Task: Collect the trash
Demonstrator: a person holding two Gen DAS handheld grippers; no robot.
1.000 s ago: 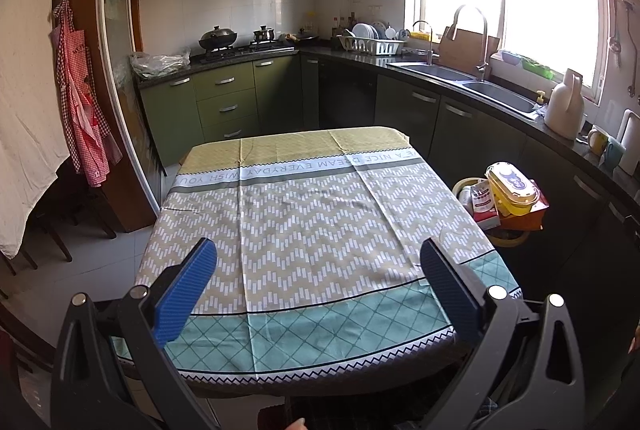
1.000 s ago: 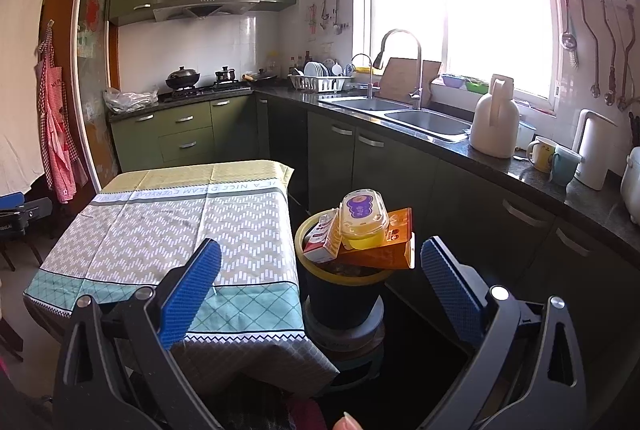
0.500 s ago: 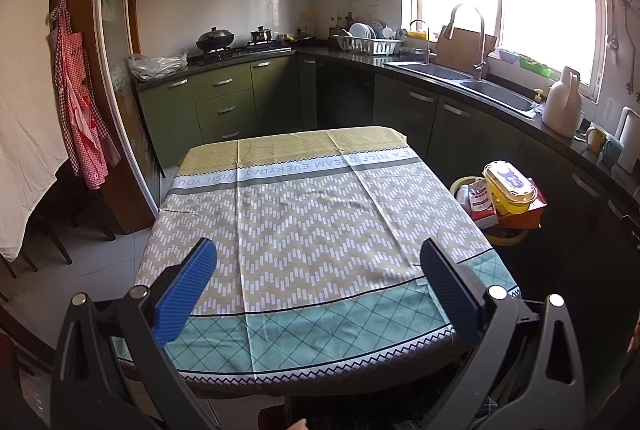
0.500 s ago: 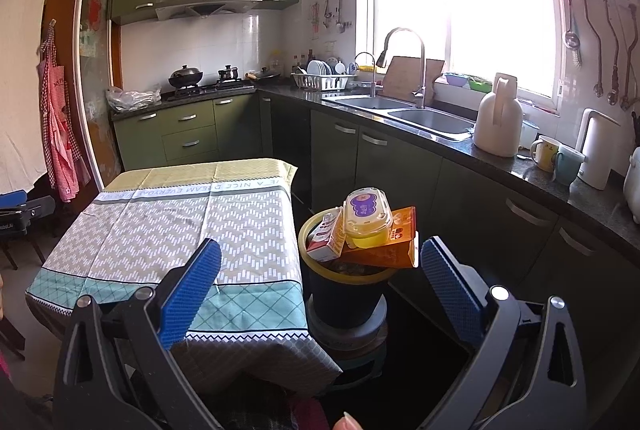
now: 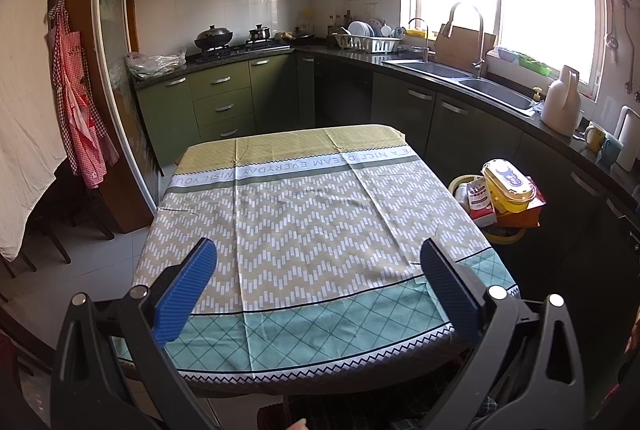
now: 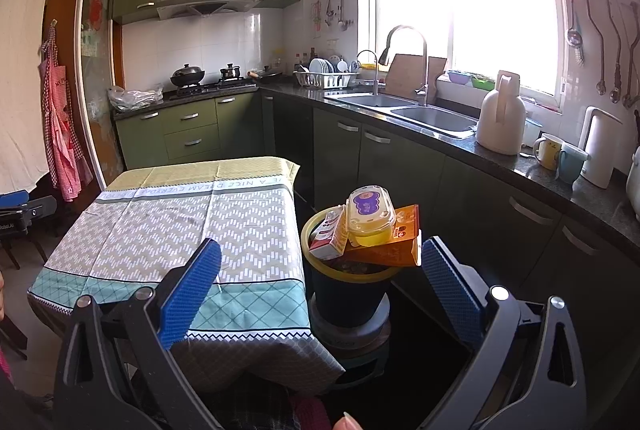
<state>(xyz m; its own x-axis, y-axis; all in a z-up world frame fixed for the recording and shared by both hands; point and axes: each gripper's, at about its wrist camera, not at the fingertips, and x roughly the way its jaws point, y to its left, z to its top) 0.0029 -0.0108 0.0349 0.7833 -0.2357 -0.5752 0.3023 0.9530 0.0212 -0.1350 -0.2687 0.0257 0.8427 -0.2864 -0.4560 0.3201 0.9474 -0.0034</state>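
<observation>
A dark bin with a yellow rim (image 6: 348, 290) stands on the floor right of the table, piled over its top with trash: a yellow tub with a purple label (image 6: 370, 216), an orange box (image 6: 394, 248) and a red-and-white carton (image 6: 330, 240). The same bin (image 5: 500, 232) and tub (image 5: 508, 184) show at the right in the left wrist view. My right gripper (image 6: 320, 280) is open, held short of the bin, nothing between its blue pads. My left gripper (image 5: 318, 282) is open above the near edge of the table (image 5: 312, 214), which carries only a patterned cloth.
Green cabinets and a dark counter (image 6: 520, 166) run along the right wall, with a sink (image 6: 424, 118), a white jug (image 6: 500, 126) and mugs. A stove with pots (image 5: 232, 42) is at the back. A red apron (image 5: 80, 102) hangs left. Dark floor surrounds the bin.
Both views have shifted only slightly; the right gripper has drifted a little toward the bin. Both grippers stay open and the trash on the bin has not moved.
</observation>
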